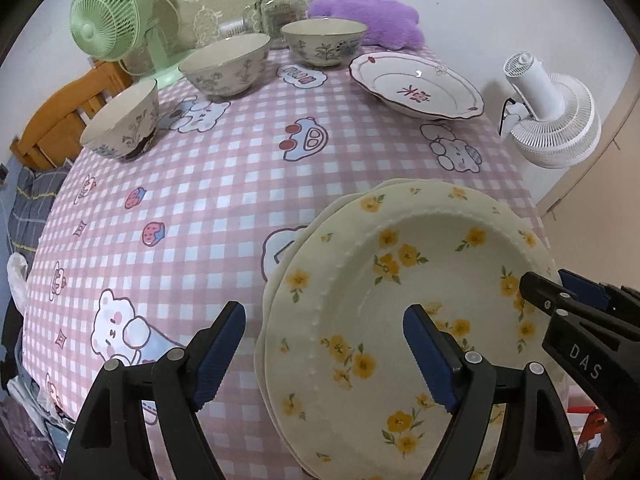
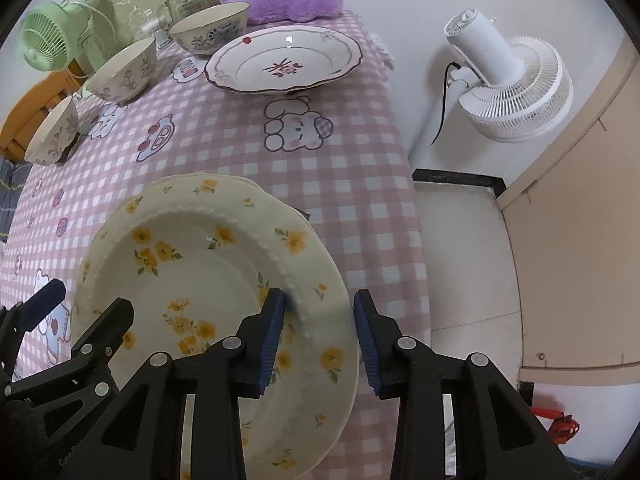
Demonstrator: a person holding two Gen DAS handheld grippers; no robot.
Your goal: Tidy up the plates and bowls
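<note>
Plates [image 1: 400, 280] stacked; bowls [image 1: 226, 64], perhaps a jar [image 1: 276, 4] beyond.

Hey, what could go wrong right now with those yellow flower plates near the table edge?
1. The yellow flower plates are stacked off-centre, so the top one may slide.
2. The right gripper straddles the top plate's rim over the table edge; a weak pinch could tip it floorward.
3. The left gripper hangs open, one finger over the plate, and could knock it.

The right gripper [image 2: 320, 316] straddles the rim of the top yellow-flowered plate [image 2: 192, 264], its left pad on the beaded edge, its right pad off the rim; that plate lies stacked on another. Beyond, on the checked cloth [image 2: 340, 168], stand a red-flowered plate [image 2: 280, 60] and three bowls [image 2: 122, 70].
</note>
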